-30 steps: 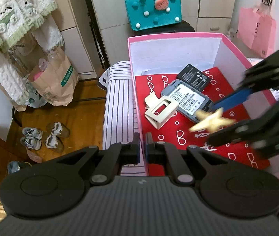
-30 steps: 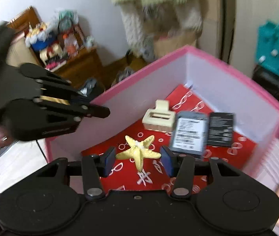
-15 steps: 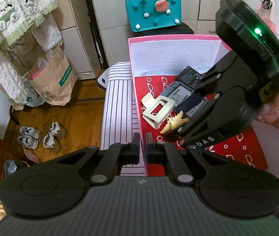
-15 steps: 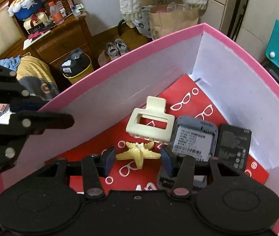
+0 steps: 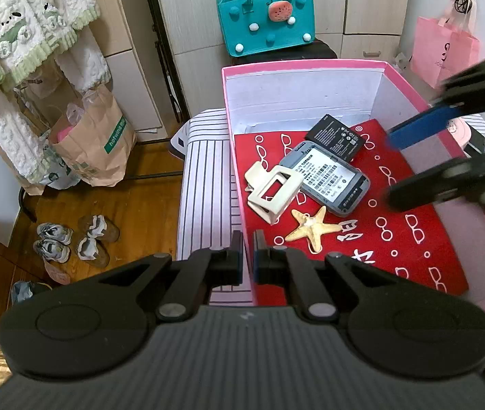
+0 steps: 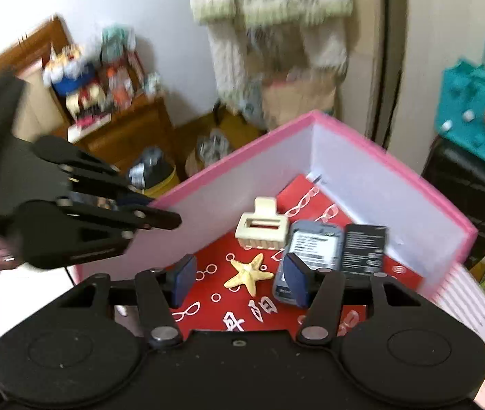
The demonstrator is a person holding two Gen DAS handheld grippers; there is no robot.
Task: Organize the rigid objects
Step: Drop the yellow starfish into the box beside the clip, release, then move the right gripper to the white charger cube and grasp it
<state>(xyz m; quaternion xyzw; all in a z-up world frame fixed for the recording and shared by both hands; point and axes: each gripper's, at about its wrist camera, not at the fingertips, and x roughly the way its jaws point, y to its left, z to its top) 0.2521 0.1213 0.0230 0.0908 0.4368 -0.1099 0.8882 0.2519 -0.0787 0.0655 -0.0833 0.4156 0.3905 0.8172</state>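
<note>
While spread wide and holding nothing, right gripper [image 6: 239,278] hovers above starfish [image 6: 250,273], which lies between and beyond its blue pads on red lining of pink box [image 5: 297,65]. Just past starfish: cream hair clip [image 6: 259,228], grey phone [image 6: 310,249]. Left gripper [image 5: 248,251] pinched onto box wall.

In the right wrist view the shelf clutter [image 6: 95,78] at upper left was smeared by motion blur — no item there could be made out — and the left gripper [image 6: 160,212] at mid-left was blurred too. In the left wrist view the right gripper [image 5: 392,167] was blurred and cut off by the right edge, while the gray phone [image 5: 327,177] overlapped the black battery [image 5: 336,135] — print on both was too small to read.
</note>
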